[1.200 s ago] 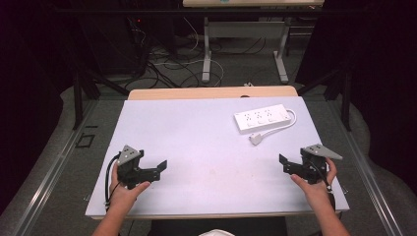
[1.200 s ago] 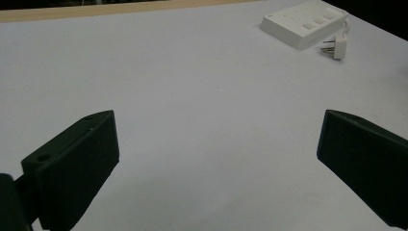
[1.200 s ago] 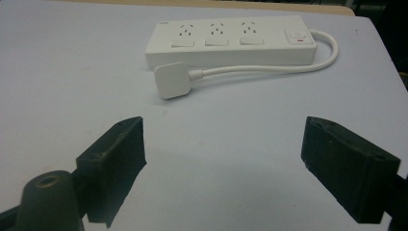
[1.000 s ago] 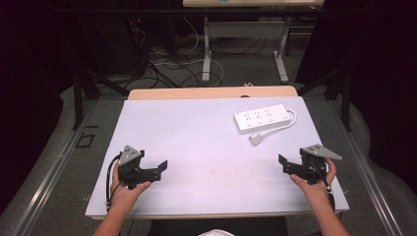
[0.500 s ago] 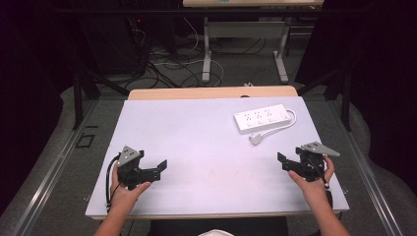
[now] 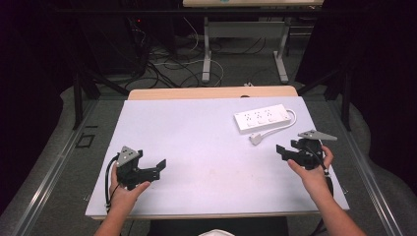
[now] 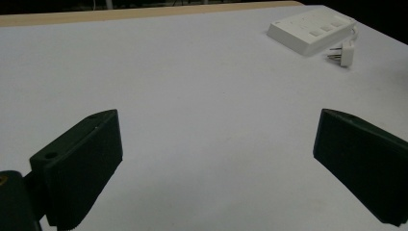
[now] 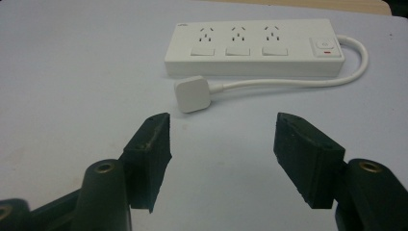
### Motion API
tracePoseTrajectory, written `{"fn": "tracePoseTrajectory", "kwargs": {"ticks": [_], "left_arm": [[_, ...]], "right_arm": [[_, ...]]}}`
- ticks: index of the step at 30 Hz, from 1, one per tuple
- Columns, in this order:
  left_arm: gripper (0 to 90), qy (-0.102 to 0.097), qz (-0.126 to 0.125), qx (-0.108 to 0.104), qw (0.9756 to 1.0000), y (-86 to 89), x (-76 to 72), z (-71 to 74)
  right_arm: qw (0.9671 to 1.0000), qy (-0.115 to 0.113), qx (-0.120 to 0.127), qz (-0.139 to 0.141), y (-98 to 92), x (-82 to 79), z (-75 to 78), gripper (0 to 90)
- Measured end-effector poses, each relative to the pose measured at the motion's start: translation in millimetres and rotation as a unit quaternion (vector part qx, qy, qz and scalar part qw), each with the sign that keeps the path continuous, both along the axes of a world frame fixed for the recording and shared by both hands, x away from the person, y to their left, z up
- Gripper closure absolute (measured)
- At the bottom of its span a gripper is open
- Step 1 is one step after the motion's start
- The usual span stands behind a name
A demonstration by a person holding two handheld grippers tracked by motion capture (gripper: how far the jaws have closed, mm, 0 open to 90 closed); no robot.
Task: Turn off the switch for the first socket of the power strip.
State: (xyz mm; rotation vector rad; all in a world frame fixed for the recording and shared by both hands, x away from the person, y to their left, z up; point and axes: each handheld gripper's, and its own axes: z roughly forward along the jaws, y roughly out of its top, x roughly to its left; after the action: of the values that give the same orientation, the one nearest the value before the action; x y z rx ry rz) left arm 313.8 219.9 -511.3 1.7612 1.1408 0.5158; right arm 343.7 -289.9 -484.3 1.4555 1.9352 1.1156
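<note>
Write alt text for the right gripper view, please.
A white power strip lies on a pale table, its plug resting loose in front of it. The right gripper stands open just short of the plug, holding nothing.

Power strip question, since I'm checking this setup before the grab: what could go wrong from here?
The plug lies on its own short cable, tight against the power strip. The right gripper, whose fingers have just been closing with nothing between them, might nudge the strip or pinch the cable. Lifting the plug alone could drag the strip across the table.
</note>
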Motion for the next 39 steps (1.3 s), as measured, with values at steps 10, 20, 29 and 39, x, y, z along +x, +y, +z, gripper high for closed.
{"fn": "tracePoseTrajectory", "kwargs": {"ticks": [10,20,29,39], "left_arm": [[3.5,-0.006,0.002,0.006,1.0,0.9,-0.4,0.5],[4.1,-0.003,0.006,0.001,1.0,0.9,-0.9,0.1],[4.3,-0.003,0.008,0.0,1.0,2.1,-0.8,0.1],[4.5,-0.003,0.01,-0.002,0.9999,2.1,-0.6,-0.2]], "right_arm": [[0.9997,0.011,-0.016,0.012,7.6,15.0,19.6,41.2],[0.999,0.027,-0.031,0.019,13.6,30.3,33.1,44.0],[0.9983,0.04,-0.039,0.015,10.9,43.4,44.2,48.1],[0.998,0.047,-0.042,0.004,7.7,54.3,55.6,52.0]]}}
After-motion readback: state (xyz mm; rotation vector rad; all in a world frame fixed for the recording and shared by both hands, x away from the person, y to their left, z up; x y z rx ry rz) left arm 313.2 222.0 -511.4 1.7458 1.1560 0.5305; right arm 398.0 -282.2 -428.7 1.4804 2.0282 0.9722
